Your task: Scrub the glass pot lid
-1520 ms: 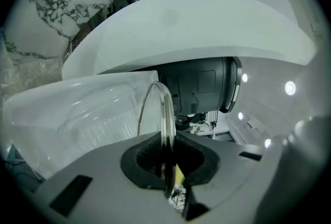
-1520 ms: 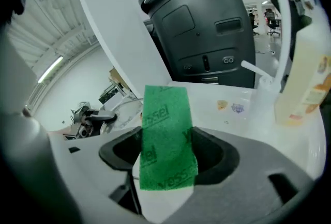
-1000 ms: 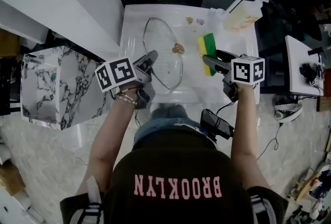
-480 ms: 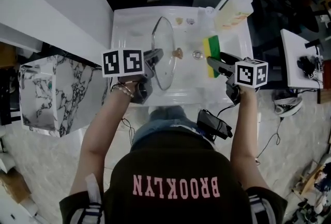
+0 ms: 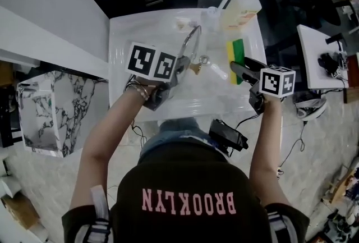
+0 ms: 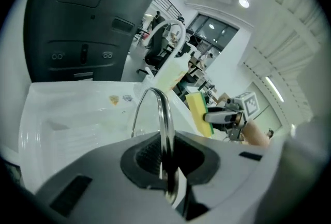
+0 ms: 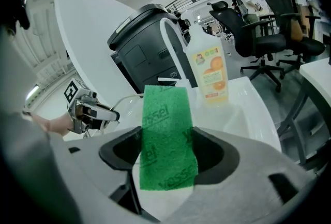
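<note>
Left gripper [image 5: 180, 67] clamped on the near rim of the glass pot lid [image 5: 190, 41], lid edge-up over the white sink [image 5: 120, 40], right gripper [image 5: 240, 69] clamped on a yellow-green sponge [image 5: 236, 52] near its right, not touching: thin rim pinch likely pivots or slips under scrubbing pressure, dropping the lid.

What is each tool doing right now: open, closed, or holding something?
Left tool: closed on the rim of the glass pot lid.
Right tool: closed on the sponge.
</note>
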A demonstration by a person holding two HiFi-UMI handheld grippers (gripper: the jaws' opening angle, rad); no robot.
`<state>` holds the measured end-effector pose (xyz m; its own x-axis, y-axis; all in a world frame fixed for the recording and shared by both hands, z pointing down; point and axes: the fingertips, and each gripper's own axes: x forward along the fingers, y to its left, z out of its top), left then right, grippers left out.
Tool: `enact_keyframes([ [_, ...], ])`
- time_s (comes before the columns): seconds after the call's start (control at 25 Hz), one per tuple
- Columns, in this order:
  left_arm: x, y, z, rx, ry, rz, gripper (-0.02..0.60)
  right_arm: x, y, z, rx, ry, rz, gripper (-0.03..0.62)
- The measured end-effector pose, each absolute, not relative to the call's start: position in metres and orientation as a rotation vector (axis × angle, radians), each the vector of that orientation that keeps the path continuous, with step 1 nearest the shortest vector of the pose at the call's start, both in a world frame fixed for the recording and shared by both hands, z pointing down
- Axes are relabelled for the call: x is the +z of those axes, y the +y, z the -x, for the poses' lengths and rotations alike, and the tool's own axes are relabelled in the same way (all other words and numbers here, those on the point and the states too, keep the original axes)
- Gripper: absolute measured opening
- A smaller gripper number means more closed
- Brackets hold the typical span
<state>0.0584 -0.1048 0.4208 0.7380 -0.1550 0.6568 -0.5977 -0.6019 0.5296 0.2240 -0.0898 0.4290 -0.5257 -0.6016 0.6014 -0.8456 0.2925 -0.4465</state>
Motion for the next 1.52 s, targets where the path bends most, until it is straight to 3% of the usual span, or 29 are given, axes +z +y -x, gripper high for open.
enact_keyframes([
  [0.72,0.452,-0.051,-0.144,1.423,-0.031,-2.849,0.032,0.425,-0.079,-0.285,1.032,-2.19,-1.29,0.288],
  [1.08,0.51,-0.01,-0.129,1.812,0.366,-3.051,0.035,0.428,-0.079,-0.25,0.892,-2.158,-0.994,0.288],
  [1.52,0.56,-0.013,-0.08,2.135,0.513,-3.219,0.034,0.491,-0.027,-0.177,0.861,-1.937,-0.393,0.288],
])
